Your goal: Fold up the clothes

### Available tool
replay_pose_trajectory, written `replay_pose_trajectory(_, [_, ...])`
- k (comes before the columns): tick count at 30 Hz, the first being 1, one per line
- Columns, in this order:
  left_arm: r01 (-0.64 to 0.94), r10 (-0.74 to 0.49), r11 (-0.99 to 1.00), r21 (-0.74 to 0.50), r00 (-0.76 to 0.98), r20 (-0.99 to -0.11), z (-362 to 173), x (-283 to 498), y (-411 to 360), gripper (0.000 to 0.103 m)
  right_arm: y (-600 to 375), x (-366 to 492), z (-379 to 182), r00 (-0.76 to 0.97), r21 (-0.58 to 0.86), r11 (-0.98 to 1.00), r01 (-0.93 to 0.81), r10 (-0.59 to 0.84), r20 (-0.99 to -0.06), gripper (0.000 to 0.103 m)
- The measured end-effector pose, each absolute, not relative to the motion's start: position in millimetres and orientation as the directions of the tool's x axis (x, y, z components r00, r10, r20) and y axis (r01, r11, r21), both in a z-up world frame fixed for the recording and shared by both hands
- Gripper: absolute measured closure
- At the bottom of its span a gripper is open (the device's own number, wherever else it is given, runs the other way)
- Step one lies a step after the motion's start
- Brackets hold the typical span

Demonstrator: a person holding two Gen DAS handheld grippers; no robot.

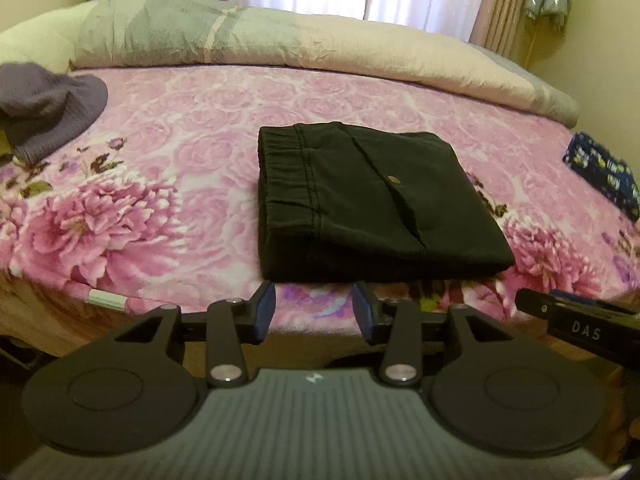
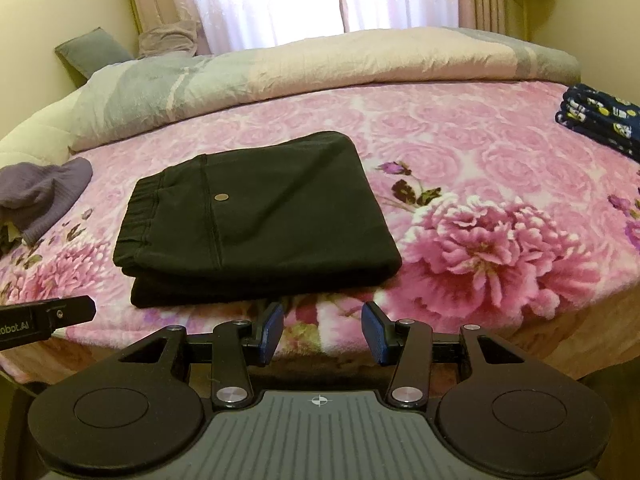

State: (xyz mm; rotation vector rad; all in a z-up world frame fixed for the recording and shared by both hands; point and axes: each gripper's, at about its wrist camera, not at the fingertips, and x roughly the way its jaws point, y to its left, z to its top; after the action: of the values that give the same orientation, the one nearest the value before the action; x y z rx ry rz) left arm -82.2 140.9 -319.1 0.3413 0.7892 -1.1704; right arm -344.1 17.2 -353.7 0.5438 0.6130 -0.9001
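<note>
Both grippers' fingers [image 1: 264, 312] apart, empty, near folded black trousers [image 1: 372, 204], waistband [image 2: 136, 208] leftward.

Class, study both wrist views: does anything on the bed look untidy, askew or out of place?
One thing: the crumpled purple knit garment at the bed's left edge lies unfolded, unlike the neatly folded black trousers and the folded navy patterned garment. Both the left gripper and right gripper are open and hold nothing.
</note>
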Motion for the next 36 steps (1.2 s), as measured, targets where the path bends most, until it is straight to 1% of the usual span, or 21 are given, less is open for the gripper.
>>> replay_pose_trajectory(3, [0.894, -0.711, 0.395, -0.213, 0.151, -0.687, -329, -61, 141, 0.063, 6, -348, -361, 0.511, 0.251, 0.483, 0.839, -0.542, -0.667, 0.056])
replay_pose_trajectory(8, [0.861, -0.754, 0.405, -0.309, 0.123, -0.645, -343, -10, 122, 0.064, -25, -350, -367, 0.581, 0.424, 0.396, 0.814, -0.559, -0.592, 0.056])
replay_pose_trajectory(9, [0.862, -0.767, 0.395, -0.319, 0.119, -0.630, -341, 0, 113, 0.067, -33, -347, -367, 0.585, 0.437, 0.389, 0.811, -0.573, -0.575, 0.056])
replay_pose_trajectory(12, [0.870, -0.804, 0.359, -0.338, 0.105, -0.586, -332, 28, 80, 0.068, -62, -327, -367, 0.587, 0.435, 0.397, 0.808, -0.603, -0.540, 0.056])
replay_pose_trajectory(13, [0.873, -0.810, 0.350, -0.339, 0.100, -0.578, -328, 35, 68, 0.068, -74, -316, -367, 0.585, 0.428, 0.401, 0.810, -0.607, -0.538, 0.056])
replay_pose_trajectory(14, [0.877, -0.801, 0.340, -0.340, 0.081, -0.593, -323, 38, 53, 0.068, -85, -306, -366, 0.586, 0.423, 0.407, 0.810, -0.603, -0.541, 0.056])
replay_pose_trajectory(16, [0.883, -0.772, 0.321, -0.342, 0.035, -0.635, -311, 42, 23, 0.068, -106, -285, -365, 0.584, 0.426, 0.400, 0.811, -0.590, -0.558, 0.056])
replay_pose_trajectory(20, [0.893, -0.701, 0.283, -0.349, -0.056, -0.711, -288, 49, -39, 0.069, -137, -269, -356, 0.546, 0.457, 0.299, 0.837, -0.496, -0.675, 0.056])
replay_pose_trajectory(23, [0.899, -0.639, 0.254, -0.357, -0.122, -0.760, -271, 55, -85, 0.069, -149, -283, -339, 0.505, 0.474, 0.184, 0.861, -0.417, -0.756, 0.056])
replay_pose_trajectory(27, [0.912, -0.548, 0.205, -0.354, -0.192, -0.814, -244, 45, -127, 0.070, -153, -321, -314, 0.458, 0.486, -0.004, 0.874, -0.324, -0.828, 0.056])
replay_pose_trajectory(31, [0.932, -0.460, 0.134, -0.336, -0.242, -0.854, -221, 28, -162, 0.069, -144, -364, -296, 0.464, 0.534, -0.235, 0.812, -0.293, -0.836, 0.056])
replay_pose_trajectory(36, [0.947, -0.347, 0.010, -0.321, -0.298, -0.889, -237, 21, -200, 0.068, -117, -387, -285, 0.402, 0.529, -0.463, 0.711, -0.349, -0.847, 0.056])
